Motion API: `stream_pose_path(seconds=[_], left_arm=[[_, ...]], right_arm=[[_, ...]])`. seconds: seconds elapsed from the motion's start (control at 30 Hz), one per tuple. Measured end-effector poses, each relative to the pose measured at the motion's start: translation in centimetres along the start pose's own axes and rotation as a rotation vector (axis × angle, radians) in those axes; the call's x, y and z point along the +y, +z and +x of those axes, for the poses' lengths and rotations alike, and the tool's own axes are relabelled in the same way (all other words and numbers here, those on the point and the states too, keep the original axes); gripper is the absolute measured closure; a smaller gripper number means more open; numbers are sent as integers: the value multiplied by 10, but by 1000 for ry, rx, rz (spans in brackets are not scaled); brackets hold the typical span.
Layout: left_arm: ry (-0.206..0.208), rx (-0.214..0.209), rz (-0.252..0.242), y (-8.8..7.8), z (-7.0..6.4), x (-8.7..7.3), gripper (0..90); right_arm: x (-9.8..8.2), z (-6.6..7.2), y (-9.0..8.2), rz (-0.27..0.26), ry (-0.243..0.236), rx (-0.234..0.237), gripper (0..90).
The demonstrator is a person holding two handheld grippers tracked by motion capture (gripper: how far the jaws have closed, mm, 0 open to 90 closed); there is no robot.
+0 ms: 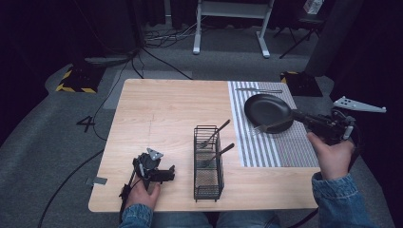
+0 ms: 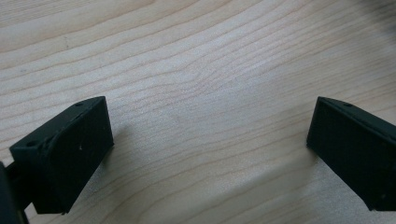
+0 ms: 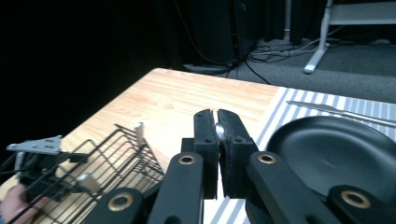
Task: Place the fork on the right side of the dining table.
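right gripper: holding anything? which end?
Yes. The right gripper is shut on a fork, clamped at the handle end; the tines point away over the striped mat beside the black pan. The left gripper is open, holding nothing.

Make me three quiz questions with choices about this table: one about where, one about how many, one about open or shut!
1. Where is the pan?
A) on the striped mat
B) on the floor
C) on a chair
2. How many forks stand in the basket?
A) one
B) two
C) five
3. How is the left gripper?
A) shut on a spoon
B) shut on a cup
C) open

Answers:
1 A, the mat lies under the pan.
2 B, two handles stick out of the basket.
3 C, its jaws stand wide apart with nothing between them.
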State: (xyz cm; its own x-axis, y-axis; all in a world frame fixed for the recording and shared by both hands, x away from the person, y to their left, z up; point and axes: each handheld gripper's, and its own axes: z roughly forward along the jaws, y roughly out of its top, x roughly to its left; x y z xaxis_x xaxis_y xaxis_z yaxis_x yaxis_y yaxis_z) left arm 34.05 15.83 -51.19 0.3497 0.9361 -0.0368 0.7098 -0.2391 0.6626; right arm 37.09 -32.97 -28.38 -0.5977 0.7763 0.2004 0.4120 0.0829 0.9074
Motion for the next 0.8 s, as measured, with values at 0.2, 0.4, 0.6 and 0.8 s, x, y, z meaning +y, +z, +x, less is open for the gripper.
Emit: stream_pose_path(seconds=[0.2, 0.4, 0.6, 0.8], left_arm=[[-1, 0, 0, 0, 0, 0, 4], [0, 1, 0, 0, 0, 0, 4], [1, 0, 0, 0, 0, 0, 4], [1, 0, 0, 0, 0, 0, 4]], right_arm=[[-3, -20, 16, 37, 31, -27, 869], [-5, -38, 37, 95, 52, -64, 869], [-15, -50, 51, 108, 85, -87, 869], [-29, -61, 65, 122, 121, -102, 869]])
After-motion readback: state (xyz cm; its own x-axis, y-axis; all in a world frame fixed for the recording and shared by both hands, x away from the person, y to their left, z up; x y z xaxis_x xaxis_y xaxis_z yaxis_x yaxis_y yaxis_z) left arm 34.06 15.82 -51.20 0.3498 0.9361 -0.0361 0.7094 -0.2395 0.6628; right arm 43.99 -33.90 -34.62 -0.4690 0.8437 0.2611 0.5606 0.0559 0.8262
